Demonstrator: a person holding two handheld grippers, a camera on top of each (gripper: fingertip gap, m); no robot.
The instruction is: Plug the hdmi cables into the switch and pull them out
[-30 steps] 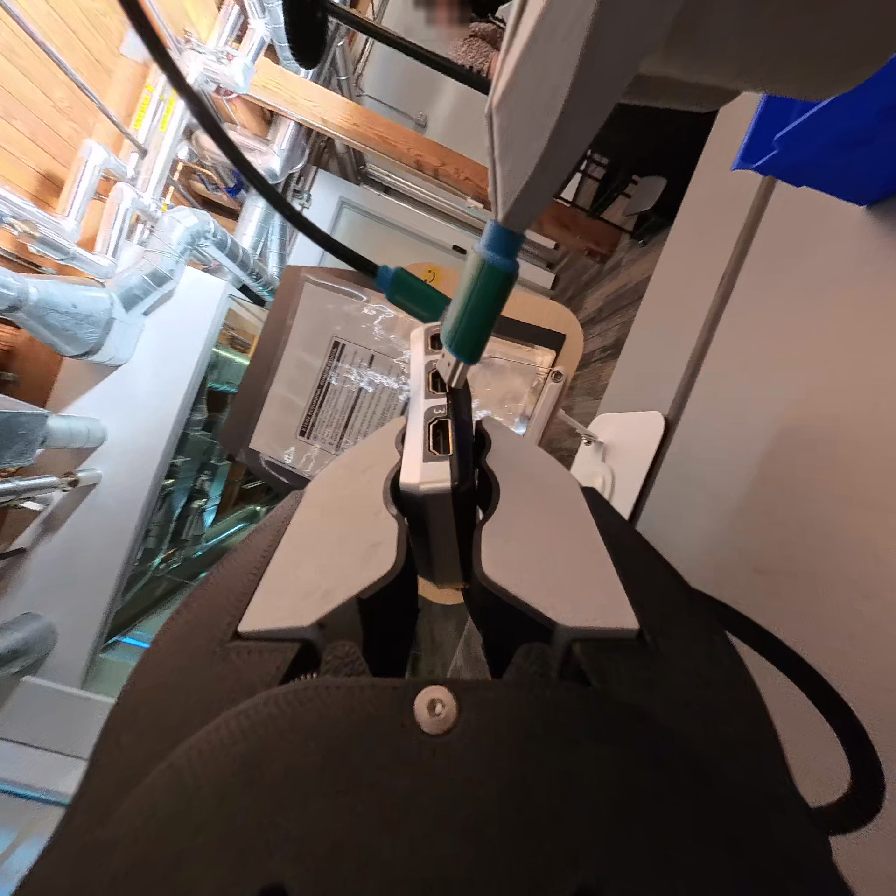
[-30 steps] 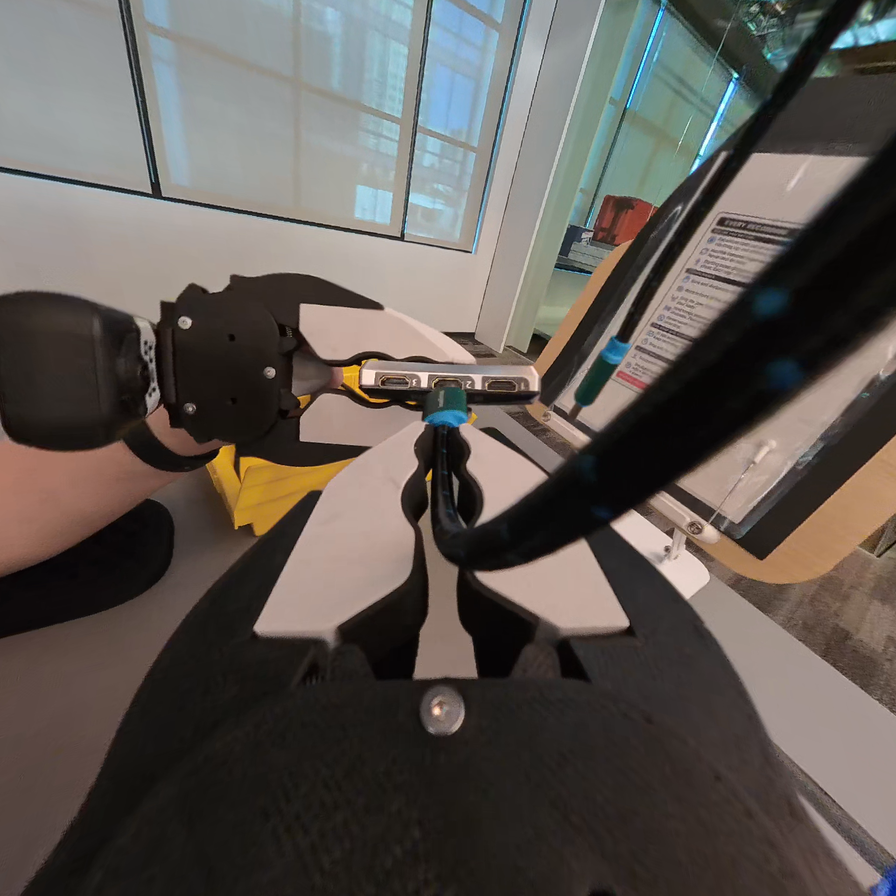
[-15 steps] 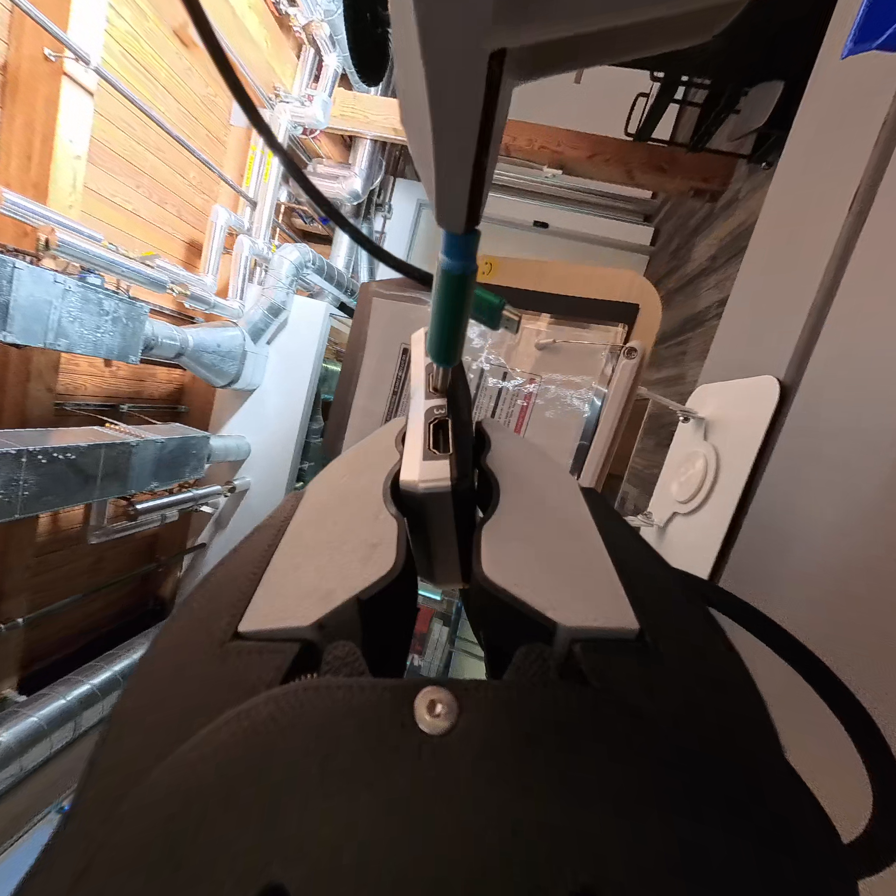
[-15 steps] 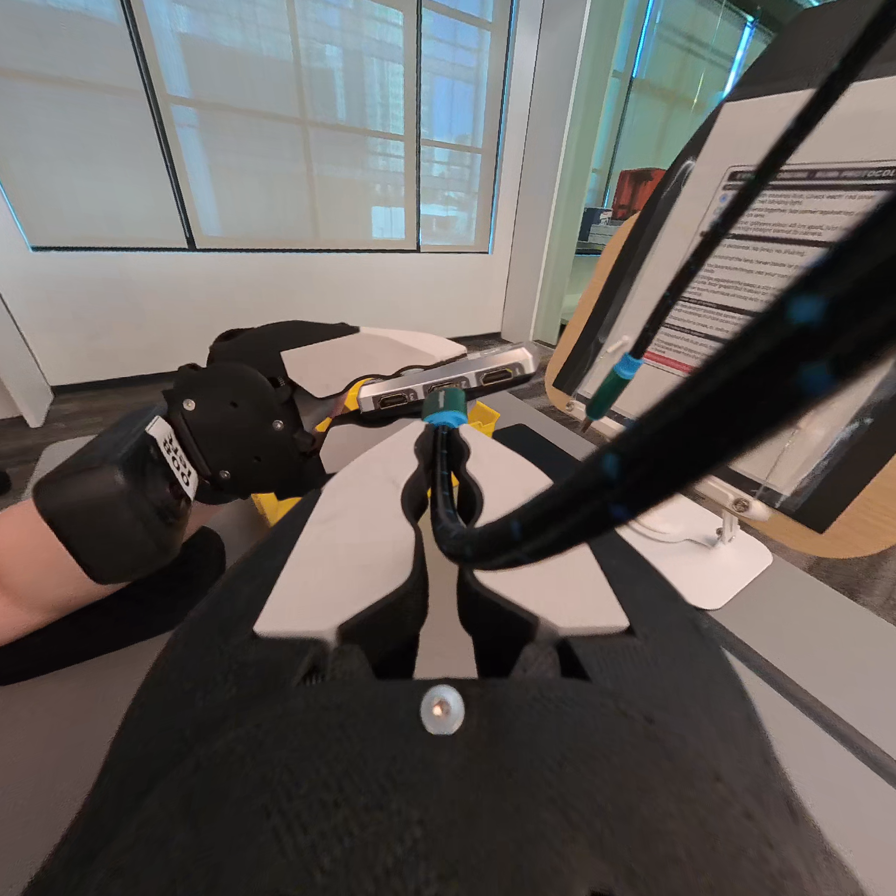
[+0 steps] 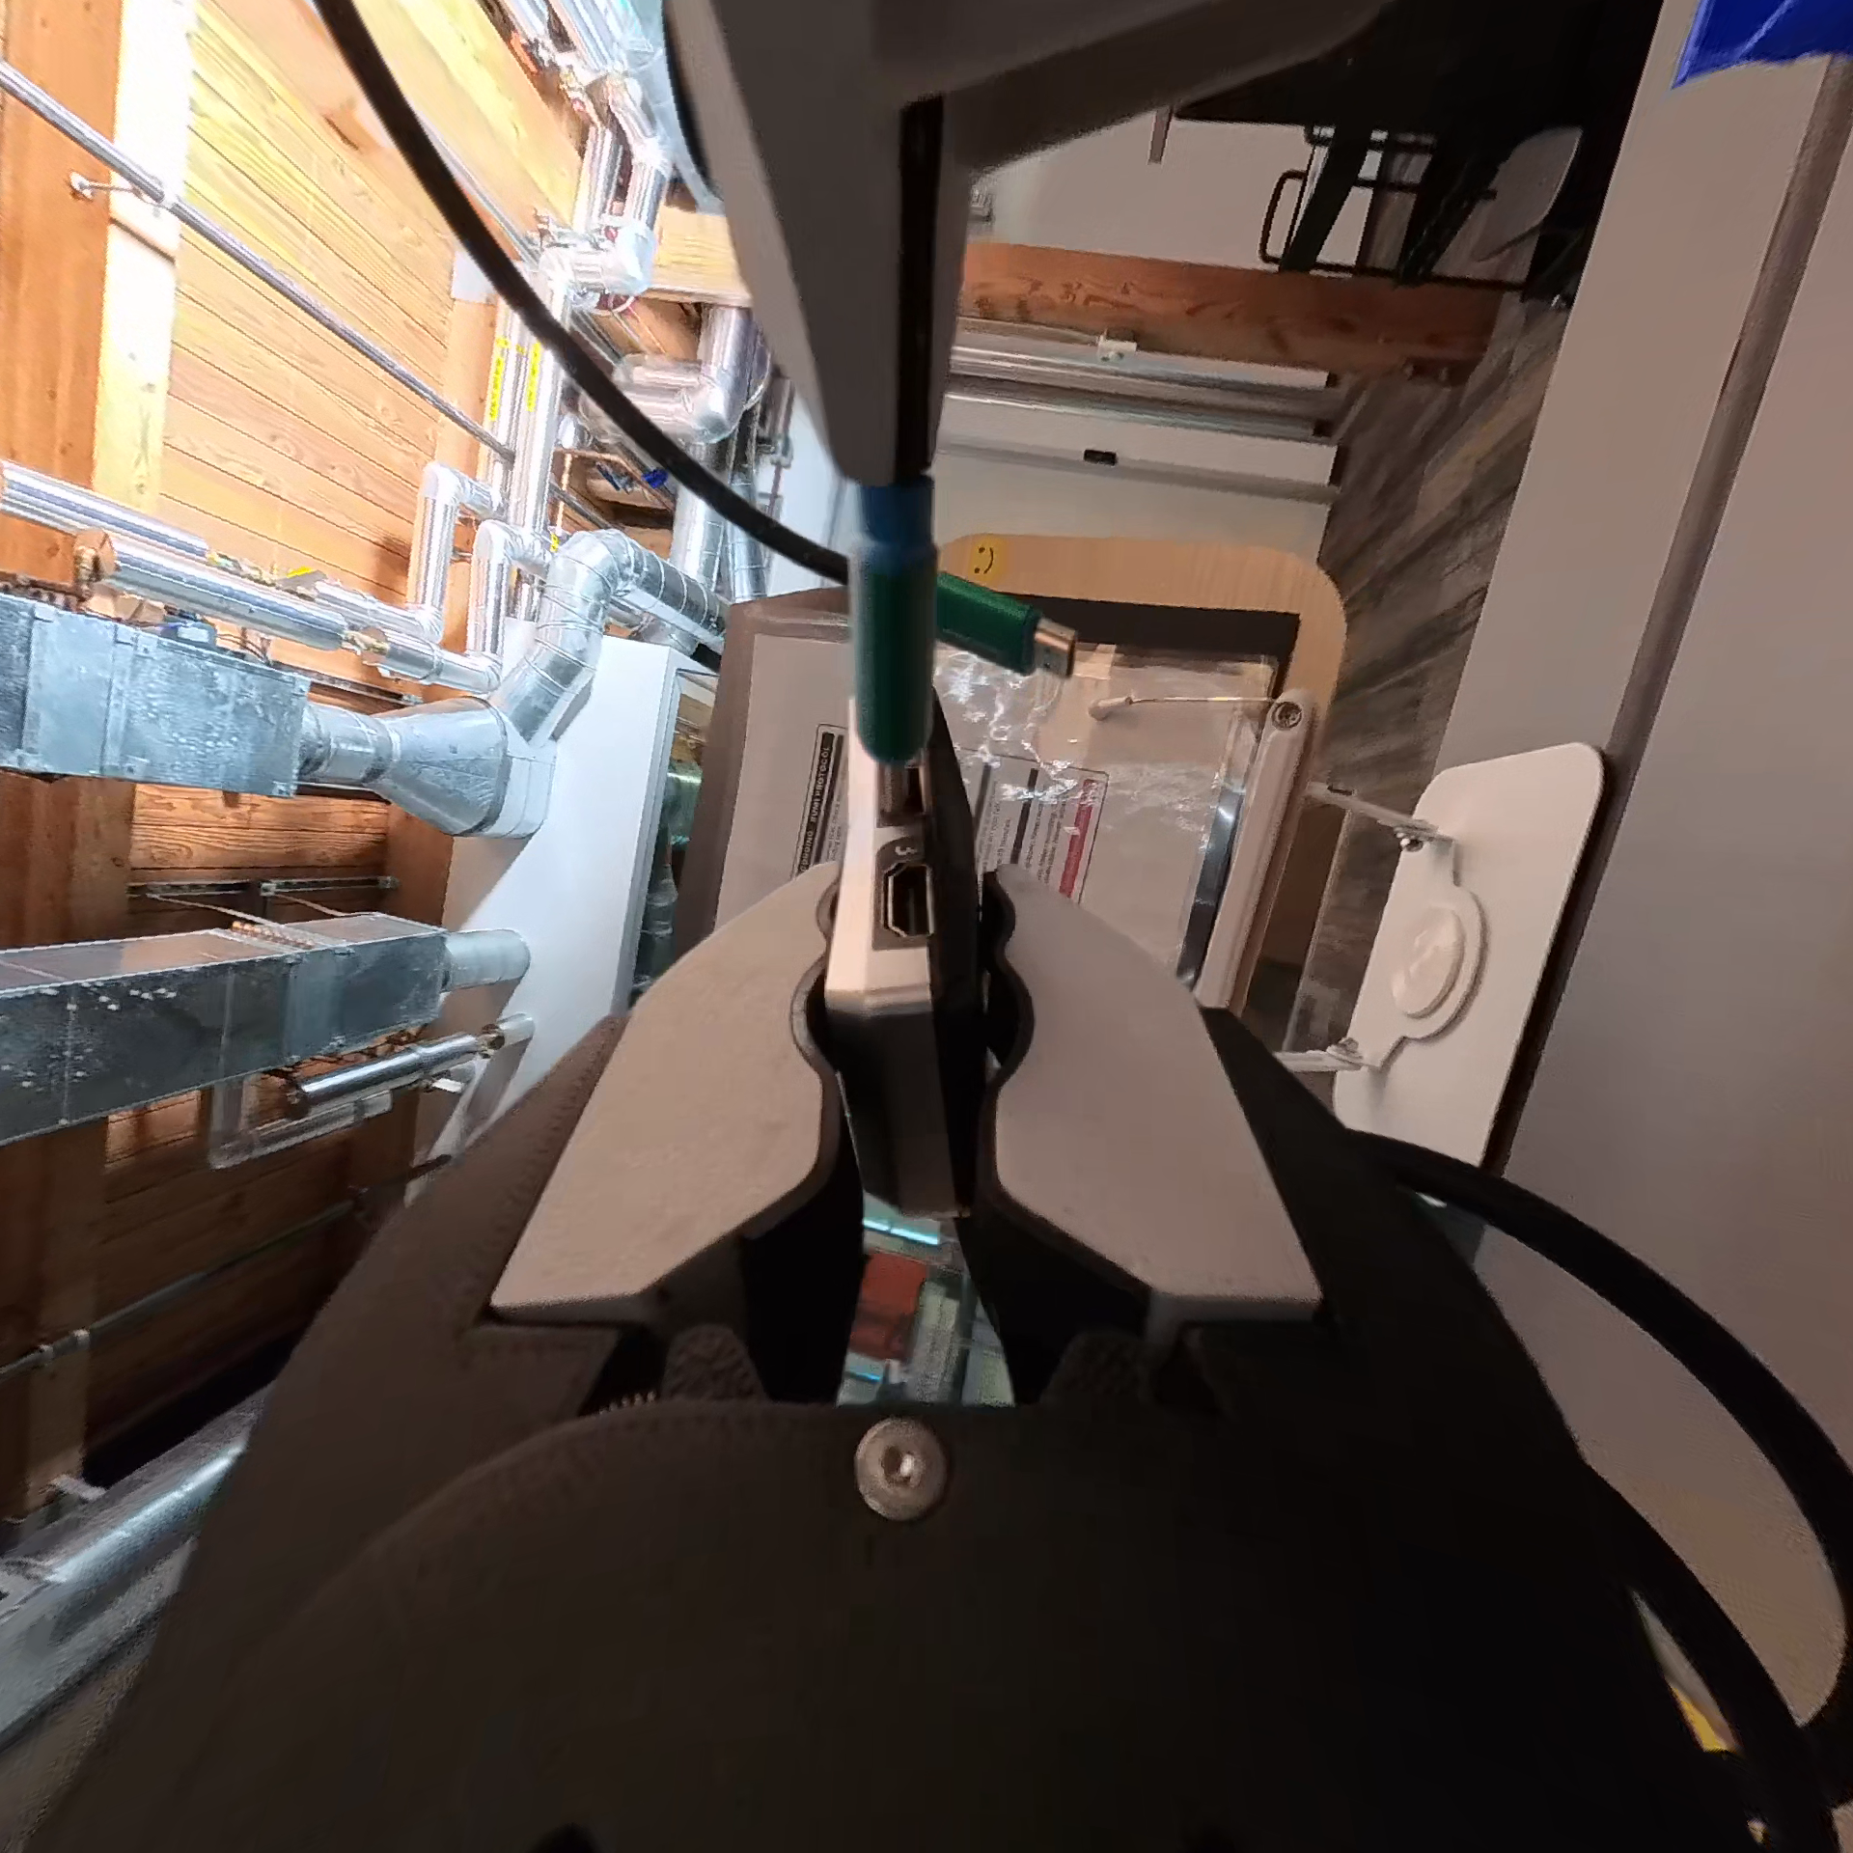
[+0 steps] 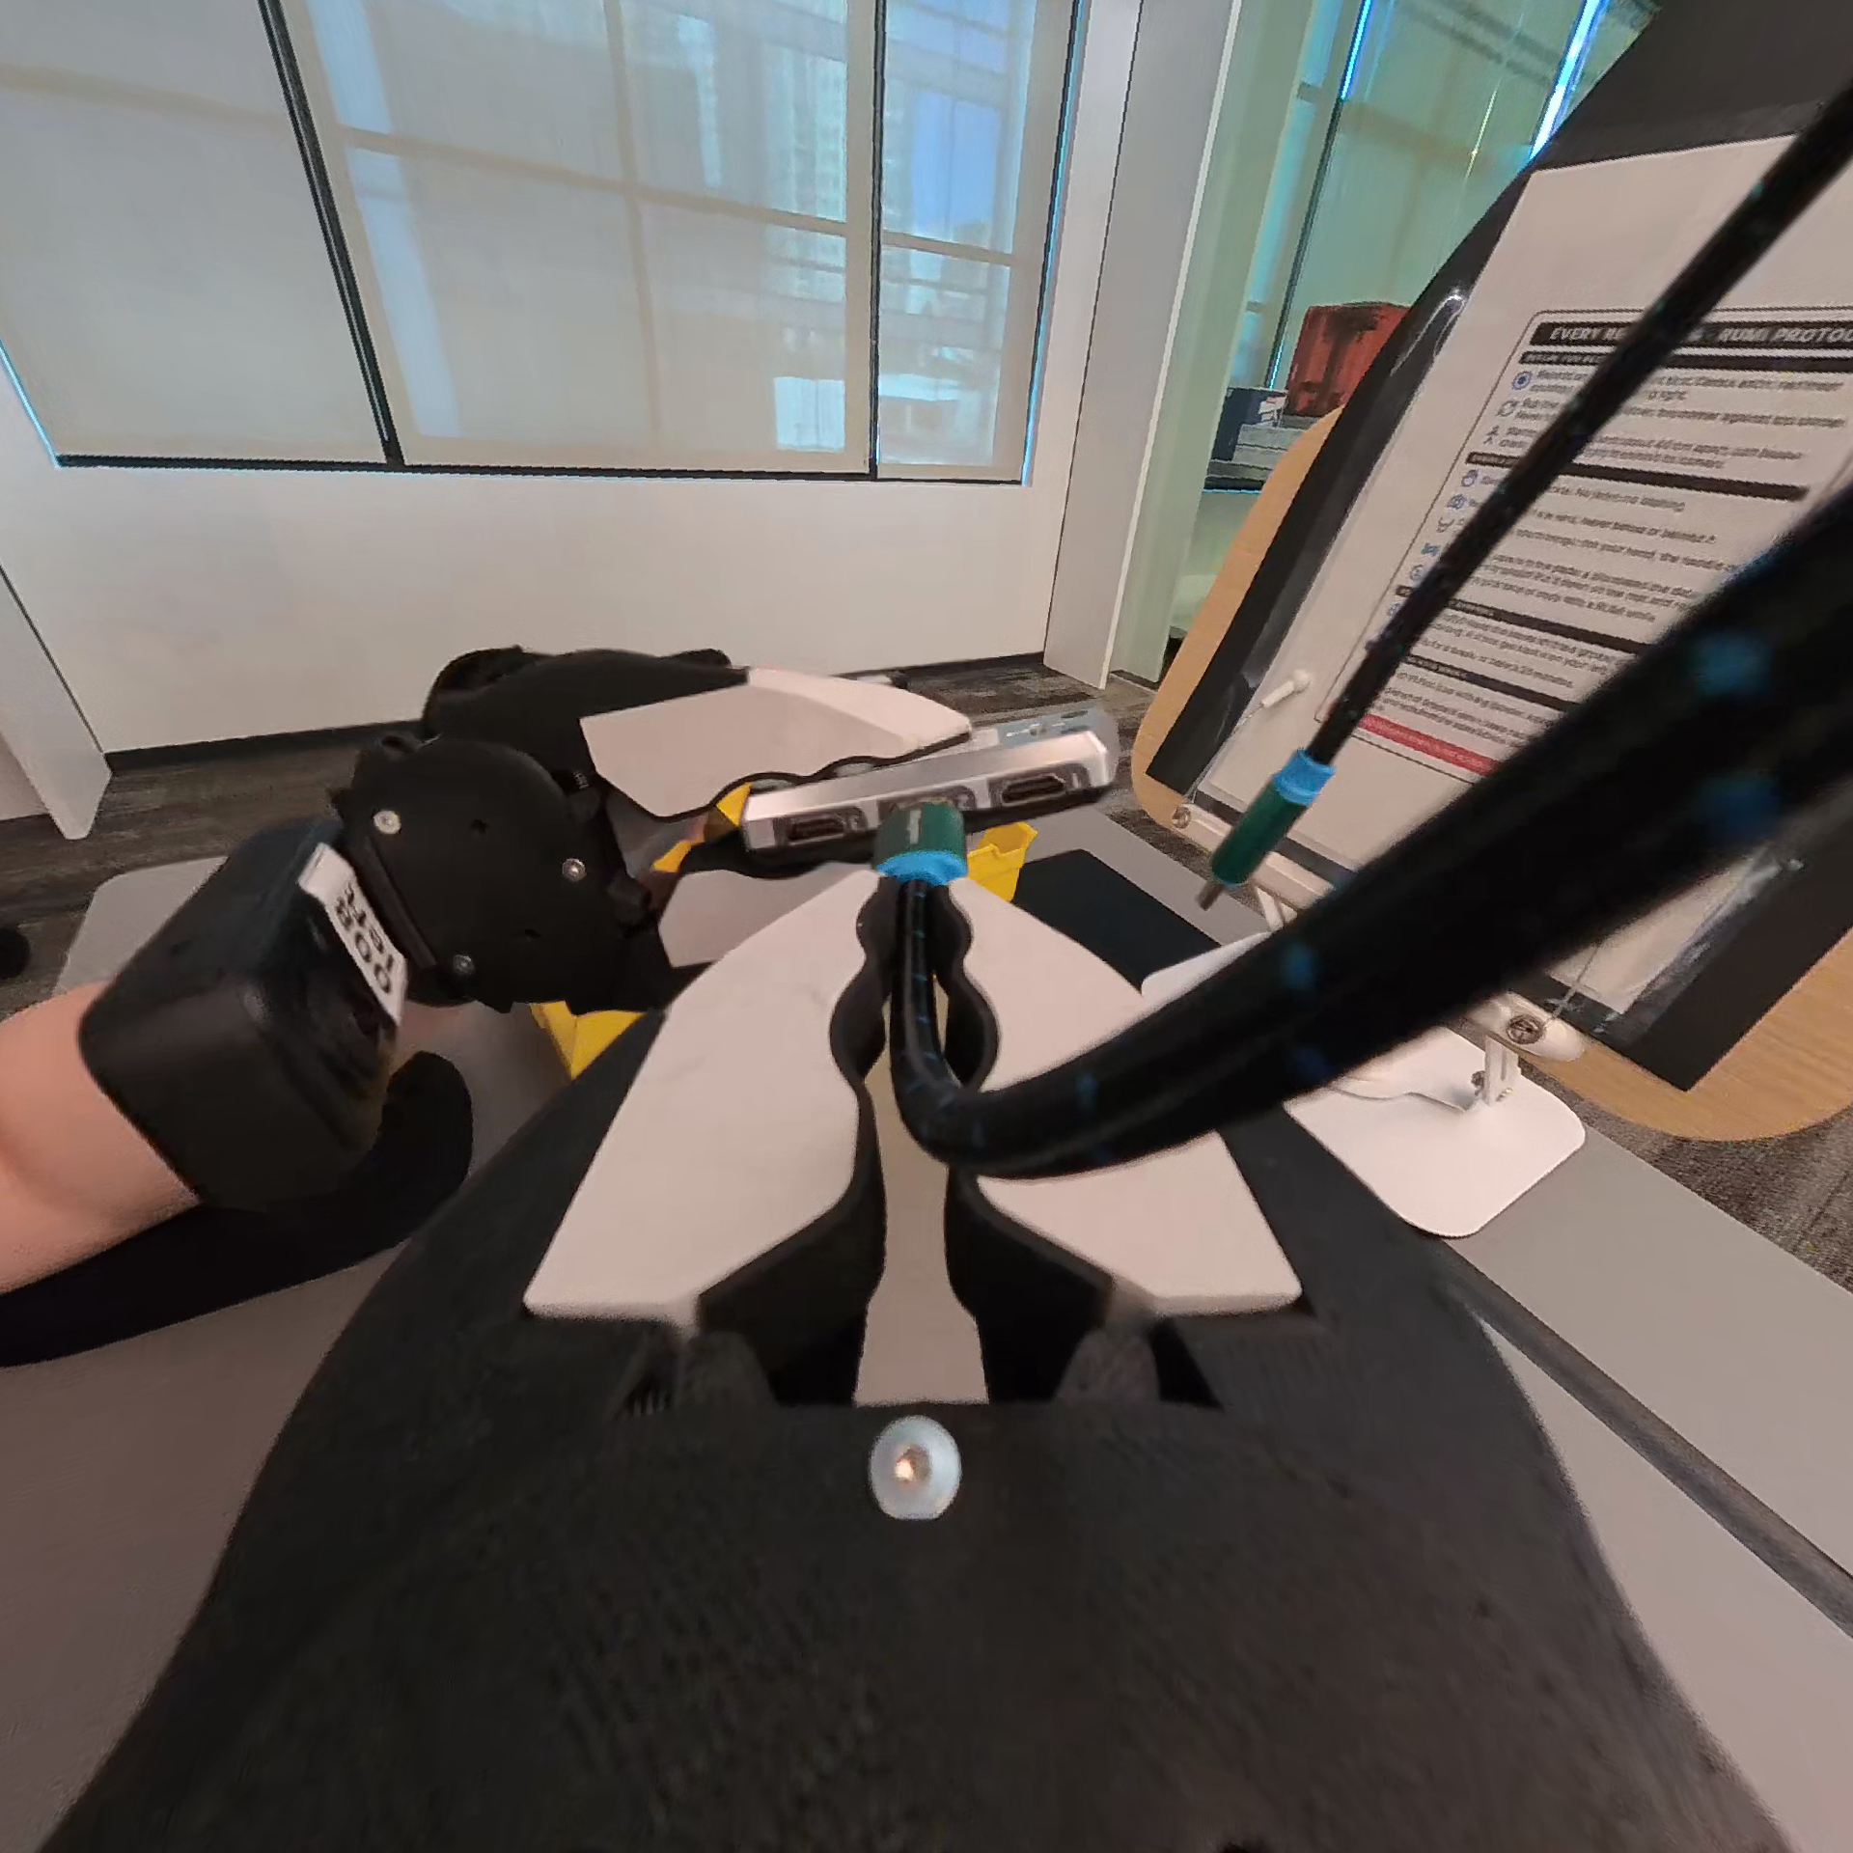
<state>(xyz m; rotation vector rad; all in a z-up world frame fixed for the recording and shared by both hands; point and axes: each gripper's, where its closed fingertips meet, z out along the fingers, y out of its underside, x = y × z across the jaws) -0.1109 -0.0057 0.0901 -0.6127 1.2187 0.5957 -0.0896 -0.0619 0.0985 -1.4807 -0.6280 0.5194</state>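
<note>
**Green plug at the middle port of the held switch**

Nearest in the right wrist view, the right gripper (image 6: 917,988) has its two fingers pressed together on a black HDMI cable (image 6: 920,1013), which runs up between them and also loops away to the right. Just past the fingertips the cable ends in a green plug (image 6: 917,837) with a blue collar; its metal tip sits at the middle port of the silver switch (image 6: 933,797), partly entered, with bare metal showing between plug body and port in the left wrist view. The ports on either side of it are empty

The left gripper (image 5: 907,953) is clamped on the switch (image 5: 887,1003), gripping its flat faces near one end so the port edge faces the plug. The switch is held in the air above the grey table (image 6: 201,1504), with a yellow bin (image 6: 587,1038) below and behind it. A person's bare forearm (image 6: 60,1113) lies on the table behind that gripper

Farther right, a second green plug (image 6: 1258,827) hangs free on its own black cable, unconnected, in front of a framed notice (image 6: 1604,562) standing on a white base (image 6: 1434,1133). Windows (image 6: 602,231) fill the wall beyond
</note>
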